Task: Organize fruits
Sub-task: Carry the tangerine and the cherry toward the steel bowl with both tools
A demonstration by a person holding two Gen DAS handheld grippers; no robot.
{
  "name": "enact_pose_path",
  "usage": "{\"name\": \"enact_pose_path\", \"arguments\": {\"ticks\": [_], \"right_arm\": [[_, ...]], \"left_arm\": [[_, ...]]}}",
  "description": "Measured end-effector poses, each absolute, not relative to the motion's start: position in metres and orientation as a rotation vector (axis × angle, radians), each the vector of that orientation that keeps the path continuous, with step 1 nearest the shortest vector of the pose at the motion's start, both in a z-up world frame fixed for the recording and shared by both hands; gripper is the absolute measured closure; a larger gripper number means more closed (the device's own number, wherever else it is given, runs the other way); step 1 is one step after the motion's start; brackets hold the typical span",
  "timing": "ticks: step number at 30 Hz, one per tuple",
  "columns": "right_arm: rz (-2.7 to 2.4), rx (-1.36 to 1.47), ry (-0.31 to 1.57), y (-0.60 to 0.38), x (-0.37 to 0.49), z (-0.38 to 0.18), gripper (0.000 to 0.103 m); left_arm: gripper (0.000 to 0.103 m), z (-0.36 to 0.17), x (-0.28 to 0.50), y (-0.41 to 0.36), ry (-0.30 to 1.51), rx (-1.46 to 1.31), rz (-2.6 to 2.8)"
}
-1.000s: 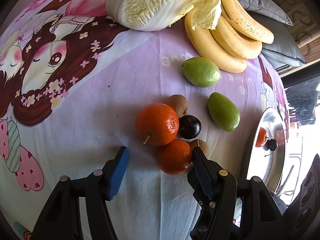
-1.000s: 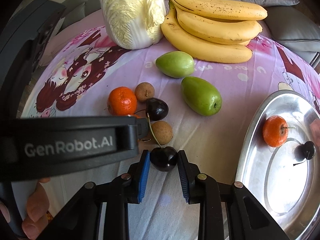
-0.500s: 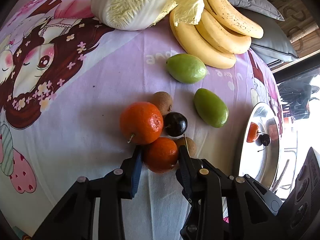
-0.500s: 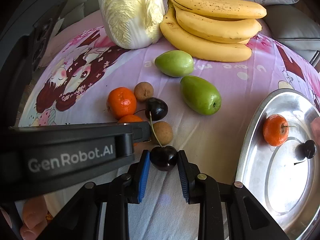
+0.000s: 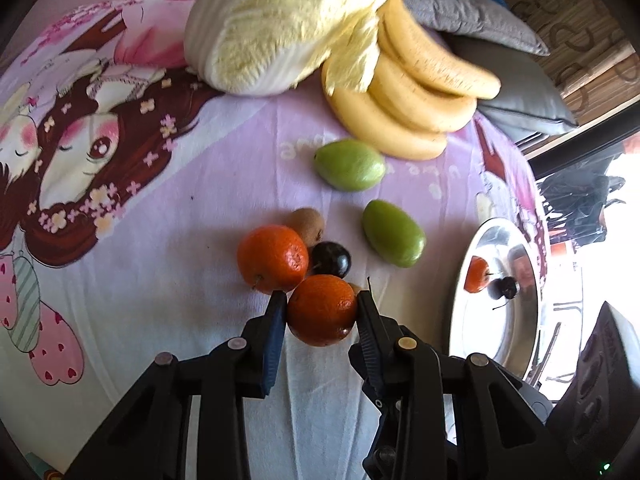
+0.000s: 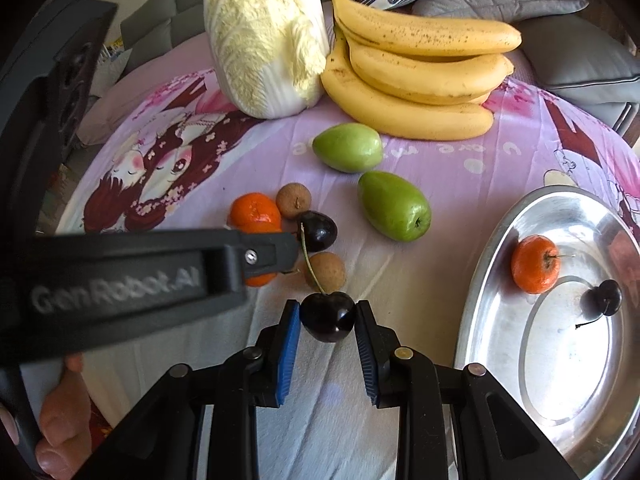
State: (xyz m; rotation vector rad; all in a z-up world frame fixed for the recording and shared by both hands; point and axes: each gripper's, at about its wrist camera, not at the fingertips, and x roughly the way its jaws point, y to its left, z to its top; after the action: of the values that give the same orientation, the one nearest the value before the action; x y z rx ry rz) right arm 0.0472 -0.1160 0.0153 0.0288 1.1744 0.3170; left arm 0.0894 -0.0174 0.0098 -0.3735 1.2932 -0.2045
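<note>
A: Left gripper [image 5: 322, 306]?
B: Clamped on a small orange [image 5: 321, 310], both blue pads touching its sides. Can't tell if it's off the cloth.

A: Right gripper [image 6: 327, 312]?
B: Pinching a dark cherry [image 6: 328, 316], pads on both sides, stem sticking up and away from the camera.

A: Landmark?
B: Steel tray [image 6: 500, 240]. It sits on the pink cartoon cloth [image 6: 440, 168]. Inside it: 1 orange [image 6: 535, 264] and 1 cherry [image 6: 602, 298], near each other, not touching.

A: Held fruits relative to the tray?
B: Both outside it, to its left. The gripped cherry is near the tray's rim; the gripped orange is further left, mostly hidden behind the left tool's arm in the right wrist view.

A: Loose stuff?
B: All left of the tray. 2 green fruits [image 6: 347, 147] [image 6: 394, 206], the second one nearer the tray. Further left a cluster: another orange [image 5: 273, 258], a loose dark cherry [image 5: 331, 260], 2 brown longans [image 6: 294, 201] [image 6: 325, 272]. In the left wrist view the loose orange touches the gripped one.

A: Far side?
B: Banana bunch [image 6: 420, 84] and a napa cabbage [image 6: 264, 40] beyond the tray and to its left, touching each other. Grey cushions [image 6: 520, 0] behind them.
</note>
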Motion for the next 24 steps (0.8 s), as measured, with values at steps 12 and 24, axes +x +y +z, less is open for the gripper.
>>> {"name": "enact_pose_path", "arguments": {"ticks": [12, 24], "right_arm": [[0.313, 0.061, 1.138, -0.125, 0.043, 0.031, 0.073], [0.232, 0.126, 1.13, -0.157, 0.046, 0.039, 0.073]], "left_arm": [[0.066, 0.027, 0.091, -0.011, 1.224, -0.393, -0.204], [0.066, 0.047, 0.092, -0.022, 1.158, -0.366, -0.25]]}}
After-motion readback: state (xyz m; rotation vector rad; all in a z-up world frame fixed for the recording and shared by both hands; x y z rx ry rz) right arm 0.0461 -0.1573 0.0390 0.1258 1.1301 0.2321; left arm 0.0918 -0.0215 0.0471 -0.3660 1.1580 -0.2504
